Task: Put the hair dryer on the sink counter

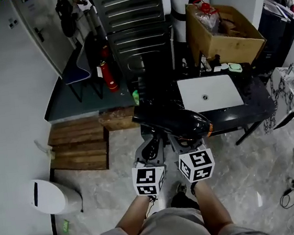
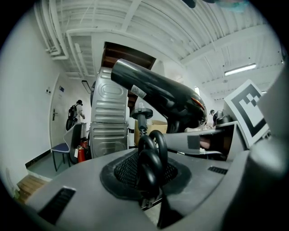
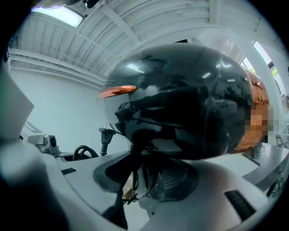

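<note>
Carrying: the hair dryer (image 1: 174,121) is up in the air between both grippers, short of the sink counter (image 1: 253,102) — not on it yet.
Left gripper (image 2: 151,151): jaws clenched on the looped cord (image 2: 158,140), with the plug (image 2: 142,113) sticking up past the loops.
Right gripper (image 3: 146,178): jaws spread wide and clamped on what looks like the dryer's handle, with its glossy round body just above them.
Counter: dark top with a white basin (image 1: 210,92) in the middle; a cardboard box (image 1: 221,32) and small items sit along the back.
Risk, cord: only a few turns are pinched, so the loops could slide out of my left jaws and drop. A hanging plug could then snag the counter edge.
Risk, hands: drifting the two grippers apart would tug the cord and twist the dryer in my right grip.
Risk, landing: the rounded body may roll into the basin if I set it near the rim — the bare dark top to the basin's right looks safer.
</note>
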`<action>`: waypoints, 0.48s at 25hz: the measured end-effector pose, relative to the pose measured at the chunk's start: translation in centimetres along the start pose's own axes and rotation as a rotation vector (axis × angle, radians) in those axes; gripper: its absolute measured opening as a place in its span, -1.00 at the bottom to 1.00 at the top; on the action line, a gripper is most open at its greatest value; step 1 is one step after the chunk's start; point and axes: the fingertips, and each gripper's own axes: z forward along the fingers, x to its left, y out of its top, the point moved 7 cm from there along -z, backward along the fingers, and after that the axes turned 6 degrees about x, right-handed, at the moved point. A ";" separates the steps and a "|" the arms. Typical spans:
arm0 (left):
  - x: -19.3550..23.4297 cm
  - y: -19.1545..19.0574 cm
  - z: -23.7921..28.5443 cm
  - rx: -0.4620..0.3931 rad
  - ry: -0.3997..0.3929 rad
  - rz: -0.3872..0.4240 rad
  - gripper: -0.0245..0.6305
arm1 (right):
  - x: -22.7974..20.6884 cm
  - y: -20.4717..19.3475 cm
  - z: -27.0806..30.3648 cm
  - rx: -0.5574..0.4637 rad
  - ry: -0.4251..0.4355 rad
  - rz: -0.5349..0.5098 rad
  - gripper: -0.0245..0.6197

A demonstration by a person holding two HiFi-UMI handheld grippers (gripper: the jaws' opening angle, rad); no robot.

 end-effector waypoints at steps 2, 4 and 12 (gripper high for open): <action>0.1 0.7 1.4 -0.003 0.002 0.006 -0.72 | -1.3 0.8 1.0 -0.013 0.001 0.004 -0.34; 0.0 1.2 2.5 0.003 0.001 0.015 -0.72 | -2.1 1.2 1.9 -0.019 0.003 0.010 -0.34; 0.3 2.1 6.5 0.023 0.038 0.020 -0.72 | -4.8 1.9 4.4 -0.023 0.032 0.001 -0.34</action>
